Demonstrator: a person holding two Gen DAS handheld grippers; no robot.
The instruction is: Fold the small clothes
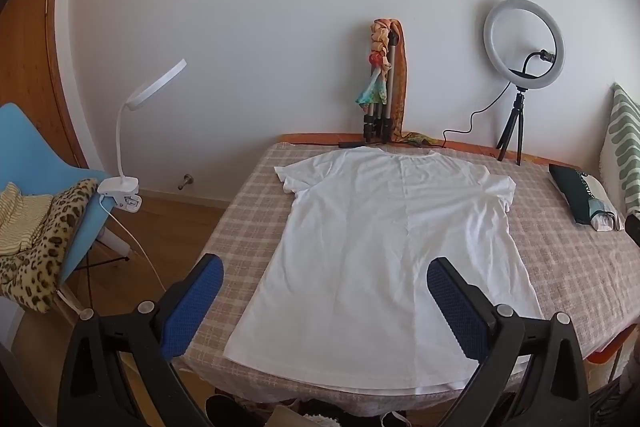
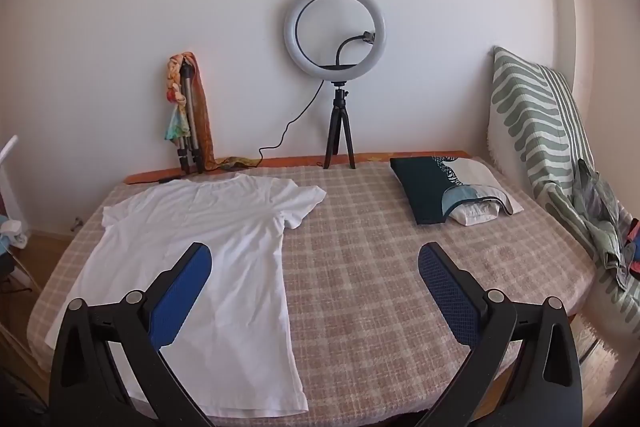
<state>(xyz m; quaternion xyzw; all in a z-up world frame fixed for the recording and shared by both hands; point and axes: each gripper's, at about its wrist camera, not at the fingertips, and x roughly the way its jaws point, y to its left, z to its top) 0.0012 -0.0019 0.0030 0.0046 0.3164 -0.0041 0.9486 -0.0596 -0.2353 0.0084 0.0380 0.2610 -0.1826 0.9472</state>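
Observation:
A white T-shirt (image 1: 384,247) lies spread flat on the checked tablecloth (image 1: 248,195), collar at the far side, hem at the near edge. It also shows in the right wrist view (image 2: 208,251), on the left half of the table. My left gripper (image 1: 324,271) is open and empty, held above the shirt's near hem. My right gripper (image 2: 316,259) is open and empty, held above the table to the right of the shirt, its left finger (image 2: 180,295) over the shirt's body.
A ring light on a small tripod (image 2: 336,67) and a folded tripod with scarves (image 2: 188,115) stand at the far edge against the wall. A folded dark garment (image 2: 444,187) lies at the right. A striped blanket (image 2: 536,131) hangs right. A blue chair (image 1: 48,195) with clothes and a clip lamp (image 1: 132,147) stand left.

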